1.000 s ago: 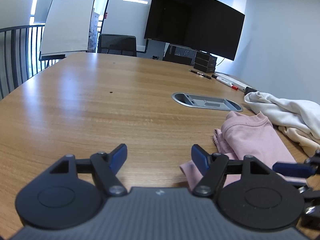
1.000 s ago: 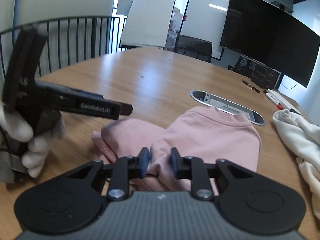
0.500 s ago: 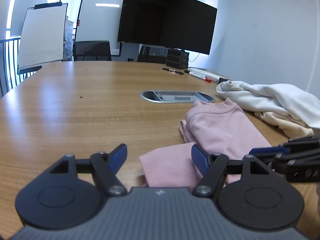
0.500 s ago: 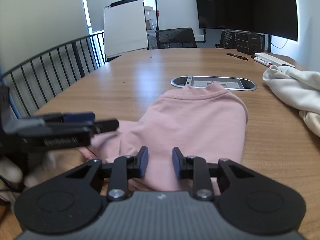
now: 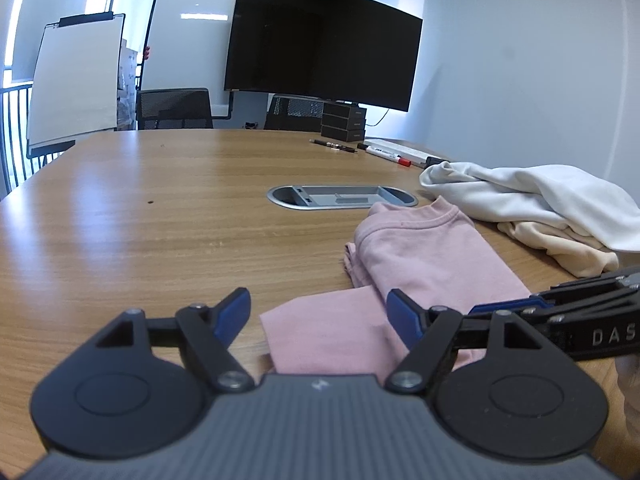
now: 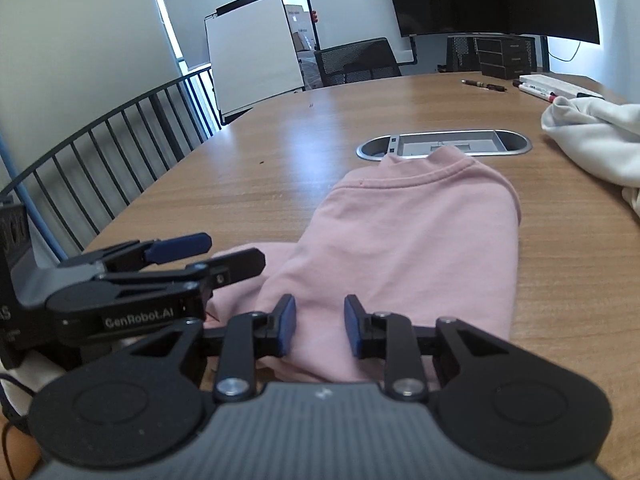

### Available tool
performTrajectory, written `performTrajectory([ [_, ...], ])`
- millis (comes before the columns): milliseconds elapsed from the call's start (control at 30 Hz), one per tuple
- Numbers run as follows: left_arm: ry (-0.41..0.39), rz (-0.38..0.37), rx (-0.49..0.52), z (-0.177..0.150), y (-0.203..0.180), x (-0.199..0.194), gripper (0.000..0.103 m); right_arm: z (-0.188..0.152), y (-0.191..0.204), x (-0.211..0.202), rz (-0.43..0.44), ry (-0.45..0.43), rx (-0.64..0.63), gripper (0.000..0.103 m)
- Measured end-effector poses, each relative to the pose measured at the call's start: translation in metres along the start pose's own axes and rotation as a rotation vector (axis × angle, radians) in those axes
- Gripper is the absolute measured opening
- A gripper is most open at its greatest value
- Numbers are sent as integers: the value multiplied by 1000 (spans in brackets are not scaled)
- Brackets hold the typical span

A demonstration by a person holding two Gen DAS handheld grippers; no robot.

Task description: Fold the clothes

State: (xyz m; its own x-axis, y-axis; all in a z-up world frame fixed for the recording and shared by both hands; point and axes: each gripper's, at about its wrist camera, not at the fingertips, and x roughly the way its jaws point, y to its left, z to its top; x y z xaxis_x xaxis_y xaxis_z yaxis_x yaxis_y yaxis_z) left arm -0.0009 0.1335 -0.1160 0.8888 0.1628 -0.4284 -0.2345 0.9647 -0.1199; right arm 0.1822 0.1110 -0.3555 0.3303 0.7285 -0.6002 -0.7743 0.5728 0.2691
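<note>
— Since a second back both my grippers have swung round and dropped toward the near end of the shirt; my right jaws, nearly shut then, have spread a little.

— Where does it lie now?

— On the table, partly folded, collar toward the cable tray, long axis running away from me. One loose flap sticks out to the left at the near end.

— And your jaws?

— My left gripper is spread wide, holding nothing, with that flap lying between and just beyond its fingers. My right gripper is parted more narrowly, also empty, poised over the near hem of the main body.

— Which one is nearer the flap?

— The left — the flap lies straight ahead of it, while the right sits beside it over the thicker part. My guess is the flap gets carried rightward, across the long axis, onto the body.

— Anything else about?

— A white pile to the right, well apart from my jaws.
</note>
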Motion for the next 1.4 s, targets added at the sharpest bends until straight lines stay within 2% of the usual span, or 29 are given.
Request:
performTrajectory([
  [100, -9, -1, -20, 2, -3, 2, 73, 10, -4, -14, -23, -38, 15, 35],
  [167, 18, 10, 24, 1, -10, 2, 73, 17, -9, -20, -47, -52, 41, 38],
  [333, 96, 79, 145, -6, -26, 7, 74, 24, -18, 0, -100, 53, 66, 39],
  [500, 129, 80, 142, -6, -23, 8, 74, 38, -12, -7, -95, -5, 51, 49],
  [567, 126, 80, 142, -7, -22, 7, 74, 42, -9, -8, -102, -7, 57, 49],
  [700, 61, 58, 107, -3, -22, -3, 74, 37, -6, 2, -130, 28, 35, 52],
  [767, 48, 30, 89, 0, -21, -5, 75, 32, -5, 4, -152, 35, 6, 53],
  [833, 86, 38, 116, -3, -25, 0, 75, 29, -4, 2, -167, 36, -28, 56],
  [900, 123, 56, 172, -8, -30, 6, 75, 27, -4, -1, -177, 41, -59, 65],
  [1033, 88, 48, 147, -5, -29, -1, 75, 26, -6, -10, -169, 59, -113, 73],
  [1167, 92, 38, 145, -6, -29, 2, 76, 21, -1, -16, -179, 49, -168, 75],
  [1233, 101, 60, 176, -10, -31, 4, 76, 19, 1, -20, -158, 53, -197, 75],
  [1400, 107, 64, 185, -11, -31, 6, 76, -2, 19, -23, -170, 72, -378, 75],
])
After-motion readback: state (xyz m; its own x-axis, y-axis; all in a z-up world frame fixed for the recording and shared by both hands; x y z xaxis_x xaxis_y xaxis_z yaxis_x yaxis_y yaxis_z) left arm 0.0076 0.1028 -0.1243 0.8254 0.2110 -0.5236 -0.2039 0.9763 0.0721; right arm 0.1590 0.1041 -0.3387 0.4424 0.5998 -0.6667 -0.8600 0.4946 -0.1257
